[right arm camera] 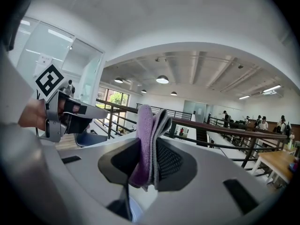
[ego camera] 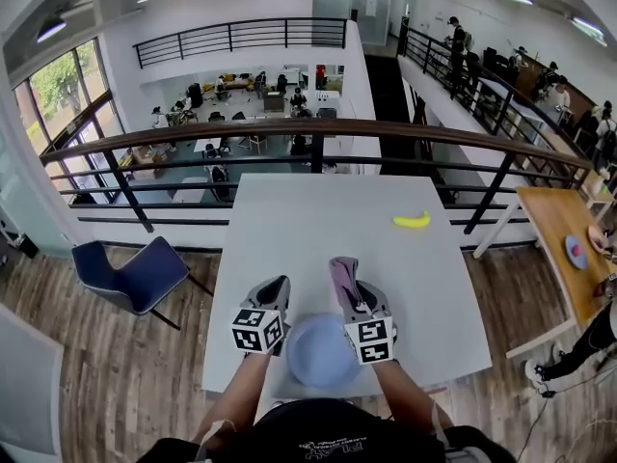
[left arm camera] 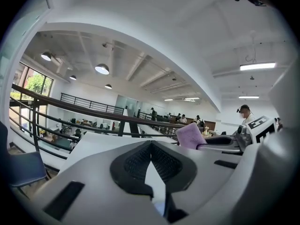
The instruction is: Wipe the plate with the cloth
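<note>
A light blue plate (ego camera: 319, 351) lies on the white table (ego camera: 318, 230) near its front edge, low between my two grippers. My left gripper (ego camera: 277, 285) is held over the plate's left side, jaws shut, with nothing seen between the pads (left arm camera: 136, 162). My right gripper (ego camera: 347, 280) is shut on a folded purple cloth (ego camera: 342, 270) that sticks up past the fingertips. That cloth (right arm camera: 144, 142) fills the jaw gap in the right gripper view. A sliver of plate (right arm camera: 136, 215) shows below the jaws. The left gripper view catches the cloth (left arm camera: 189, 135) at its right.
A yellow banana (ego camera: 413, 221) lies on the table's far right. A dark railing (ego camera: 318, 128) runs behind the table over an open lower floor. A blue chair (ego camera: 135, 273) stands left. A wooden table (ego camera: 559, 225) and a person's leg (ego camera: 583, 340) are at the right.
</note>
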`<state>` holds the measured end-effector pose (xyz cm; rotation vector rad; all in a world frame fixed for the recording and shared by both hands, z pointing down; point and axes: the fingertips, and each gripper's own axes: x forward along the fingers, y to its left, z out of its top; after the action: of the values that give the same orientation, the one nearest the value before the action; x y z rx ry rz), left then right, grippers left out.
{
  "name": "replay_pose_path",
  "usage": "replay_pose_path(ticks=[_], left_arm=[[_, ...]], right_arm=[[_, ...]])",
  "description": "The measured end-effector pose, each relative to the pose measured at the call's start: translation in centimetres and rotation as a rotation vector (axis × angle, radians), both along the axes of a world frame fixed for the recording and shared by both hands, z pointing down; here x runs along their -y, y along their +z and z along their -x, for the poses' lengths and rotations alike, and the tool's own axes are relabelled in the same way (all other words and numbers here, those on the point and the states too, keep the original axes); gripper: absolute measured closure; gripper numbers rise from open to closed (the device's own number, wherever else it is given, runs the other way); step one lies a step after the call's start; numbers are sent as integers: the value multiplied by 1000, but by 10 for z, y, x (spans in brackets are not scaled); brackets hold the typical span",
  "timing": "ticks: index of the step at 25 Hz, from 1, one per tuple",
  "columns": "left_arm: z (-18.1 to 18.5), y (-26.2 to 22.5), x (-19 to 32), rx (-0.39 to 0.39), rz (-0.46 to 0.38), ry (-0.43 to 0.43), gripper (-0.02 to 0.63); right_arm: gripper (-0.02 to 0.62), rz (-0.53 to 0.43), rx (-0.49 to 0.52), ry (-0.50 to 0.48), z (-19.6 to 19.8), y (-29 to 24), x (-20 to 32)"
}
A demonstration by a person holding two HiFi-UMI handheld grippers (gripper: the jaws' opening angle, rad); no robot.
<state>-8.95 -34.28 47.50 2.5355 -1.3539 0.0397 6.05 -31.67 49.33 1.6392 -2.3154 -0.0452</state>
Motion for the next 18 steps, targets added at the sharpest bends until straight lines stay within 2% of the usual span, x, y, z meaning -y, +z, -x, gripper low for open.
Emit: replay_pose_path(ticks=[18], left_arm=[[-3, 8, -16, 5, 18, 32, 592]], right_arm=[[488, 16, -1, -17, 4, 4, -10]])
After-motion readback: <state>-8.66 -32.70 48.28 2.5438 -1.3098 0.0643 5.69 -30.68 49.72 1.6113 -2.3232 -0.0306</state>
